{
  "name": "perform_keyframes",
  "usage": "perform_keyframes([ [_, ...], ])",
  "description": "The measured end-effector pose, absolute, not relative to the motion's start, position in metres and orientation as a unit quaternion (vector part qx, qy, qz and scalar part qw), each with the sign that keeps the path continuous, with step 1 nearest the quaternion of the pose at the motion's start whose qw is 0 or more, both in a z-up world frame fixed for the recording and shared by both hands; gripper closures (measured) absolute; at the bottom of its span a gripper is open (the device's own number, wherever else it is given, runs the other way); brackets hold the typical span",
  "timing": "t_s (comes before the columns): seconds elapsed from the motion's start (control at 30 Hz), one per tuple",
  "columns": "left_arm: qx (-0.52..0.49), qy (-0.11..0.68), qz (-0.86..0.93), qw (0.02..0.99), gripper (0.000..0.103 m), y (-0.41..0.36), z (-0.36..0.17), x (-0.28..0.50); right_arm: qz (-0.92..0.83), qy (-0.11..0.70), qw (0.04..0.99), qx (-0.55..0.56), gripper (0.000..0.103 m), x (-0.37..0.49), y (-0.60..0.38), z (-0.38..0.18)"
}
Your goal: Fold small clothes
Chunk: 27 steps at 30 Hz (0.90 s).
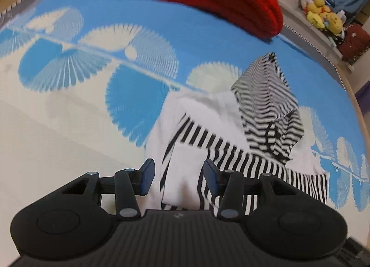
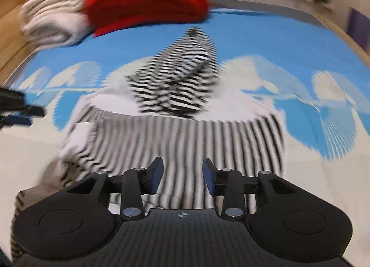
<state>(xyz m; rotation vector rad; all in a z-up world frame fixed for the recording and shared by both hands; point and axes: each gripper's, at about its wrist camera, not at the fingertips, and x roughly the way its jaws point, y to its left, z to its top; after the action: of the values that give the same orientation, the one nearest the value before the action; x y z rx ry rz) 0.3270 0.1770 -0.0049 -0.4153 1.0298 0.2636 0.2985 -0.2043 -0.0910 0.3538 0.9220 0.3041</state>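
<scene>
With the striped garment (image 2: 185,128) lying part-folded on the blue patterned bedspread (image 1: 115,35), the left gripper (image 1: 179,178) and right gripper (image 2: 182,176) hover above it with jaws apart and empty, so the next fold probably requires regrasping an edge

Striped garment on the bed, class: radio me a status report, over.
Left gripper open, empty. Right gripper open, empty. Black-and-white striped cloth garment lies partly folded on blue-and-white patterned bedcover. Folded red blanket beyond, not obstructing.
</scene>
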Motion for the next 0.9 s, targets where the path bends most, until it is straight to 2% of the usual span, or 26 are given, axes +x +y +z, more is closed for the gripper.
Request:
perform_keyframes([
  [0.07,-0.209,0.501,0.123,0.831,0.051,0.178,-0.02,0.328,0.1,0.492,0.845,0.182,0.061,0.304,-0.207,-0.116],
  [0.17,-0.226,0.526,0.127,0.81,0.051,0.177,-0.041,0.332,0.098,0.508,0.817,0.255,0.062,0.319,-0.226,-0.14],
  [0.27,-0.223,0.534,0.126,0.806,0.051,0.169,-0.05,0.336,0.073,0.517,0.823,0.223,0.062,0.324,-0.232,-0.149],
  [0.4,-0.2,0.545,0.131,0.804,0.038,0.158,-0.059,0.341,0.061,0.53,0.815,0.227,0.062,0.326,-0.24,-0.158],
  [0.7,-0.19,0.56,0.14,0.795,0.039,0.146,-0.078,0.346,0.053,0.532,0.817,0.218,0.062,0.325,-0.244,-0.16],
  [0.73,-0.188,0.559,0.143,0.795,0.041,0.146,-0.078,0.346,0.053,0.532,0.817,0.215,0.062,0.325,-0.244,-0.16],
  [0.77,-0.185,0.557,0.144,0.797,0.05,0.145,-0.077,0.345,0.052,0.532,0.818,0.214,0.062,0.324,-0.244,-0.16],
  [0.8,-0.178,0.558,0.142,0.798,0.068,0.144,-0.077,0.345,0.053,0.532,0.818,0.213,0.062,0.324,-0.245,-0.159],
  [0.87,-0.154,0.56,0.142,0.802,0.095,0.141,-0.075,0.346,0.054,0.532,0.818,0.213,0.062,0.324,-0.245,-0.159],
  [0.9,-0.145,0.556,0.143,0.806,0.095,0.14,-0.072,0.345,0.054,0.532,0.818,0.212,0.062,0.323,-0.245,-0.159],
])
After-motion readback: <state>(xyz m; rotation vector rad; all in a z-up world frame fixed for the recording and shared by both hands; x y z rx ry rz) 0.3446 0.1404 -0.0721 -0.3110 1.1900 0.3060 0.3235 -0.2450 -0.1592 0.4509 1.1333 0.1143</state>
